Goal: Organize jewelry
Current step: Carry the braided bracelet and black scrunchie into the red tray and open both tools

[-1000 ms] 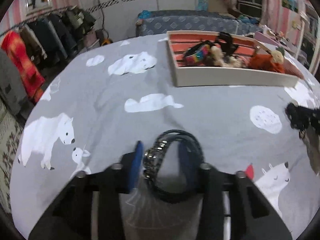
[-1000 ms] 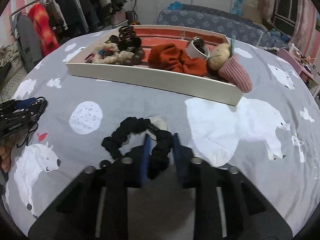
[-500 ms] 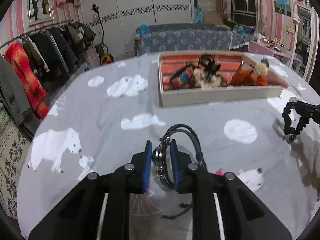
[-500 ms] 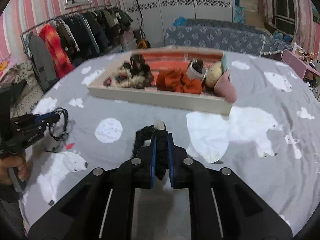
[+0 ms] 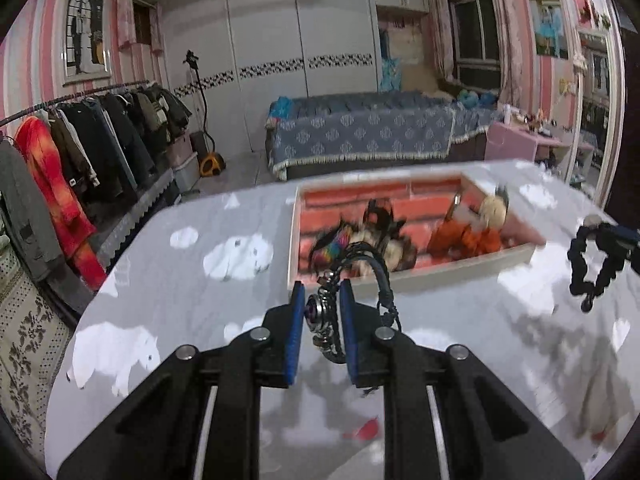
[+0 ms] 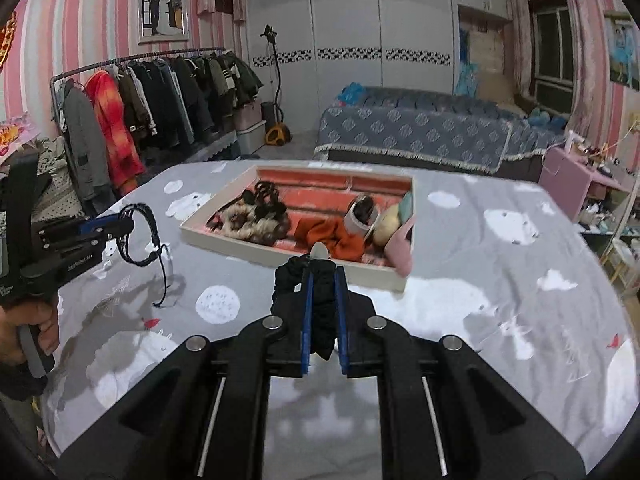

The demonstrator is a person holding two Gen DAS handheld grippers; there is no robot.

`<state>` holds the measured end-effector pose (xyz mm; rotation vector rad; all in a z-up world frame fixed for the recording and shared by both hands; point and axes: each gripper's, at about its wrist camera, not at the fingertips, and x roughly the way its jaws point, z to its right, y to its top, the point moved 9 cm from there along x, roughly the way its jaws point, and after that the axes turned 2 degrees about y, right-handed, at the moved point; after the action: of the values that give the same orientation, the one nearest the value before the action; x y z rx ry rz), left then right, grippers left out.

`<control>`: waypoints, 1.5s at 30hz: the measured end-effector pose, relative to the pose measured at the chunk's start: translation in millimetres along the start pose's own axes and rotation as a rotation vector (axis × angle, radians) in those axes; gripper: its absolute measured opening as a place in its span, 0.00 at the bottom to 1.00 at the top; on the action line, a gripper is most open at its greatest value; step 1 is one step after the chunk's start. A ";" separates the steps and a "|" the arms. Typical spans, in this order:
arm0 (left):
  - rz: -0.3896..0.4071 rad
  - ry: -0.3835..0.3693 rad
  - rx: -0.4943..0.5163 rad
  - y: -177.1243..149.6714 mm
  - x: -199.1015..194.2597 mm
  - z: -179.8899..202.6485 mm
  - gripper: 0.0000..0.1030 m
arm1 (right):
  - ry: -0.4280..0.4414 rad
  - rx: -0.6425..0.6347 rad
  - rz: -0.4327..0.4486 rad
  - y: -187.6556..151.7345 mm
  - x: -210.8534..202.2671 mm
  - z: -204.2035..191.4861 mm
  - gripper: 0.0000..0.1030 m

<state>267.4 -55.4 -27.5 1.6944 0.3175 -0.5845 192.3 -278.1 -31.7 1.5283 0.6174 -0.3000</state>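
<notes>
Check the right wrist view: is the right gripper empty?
No, the right gripper is shut on a black scrunchie, held up off the bedspread in front of the tray.

Both tools are matte black with blue finger pads [image 5: 296, 316], silver screws and thin steel rods behind them.

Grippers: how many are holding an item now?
2. The left gripper holds a black bracelet; the right gripper holds a black scrunchie. Both are near the tray.
</notes>
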 end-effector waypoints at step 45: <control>0.042 0.031 -0.081 71.9 163.0 24.3 0.68 | -0.013 0.062 0.025 72.2 182.9 51.1 0.72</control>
<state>435.3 -111.8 -58.9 1.6290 0.3223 -0.5084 390.4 -289.5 -75.0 1.5912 0.5828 -0.3116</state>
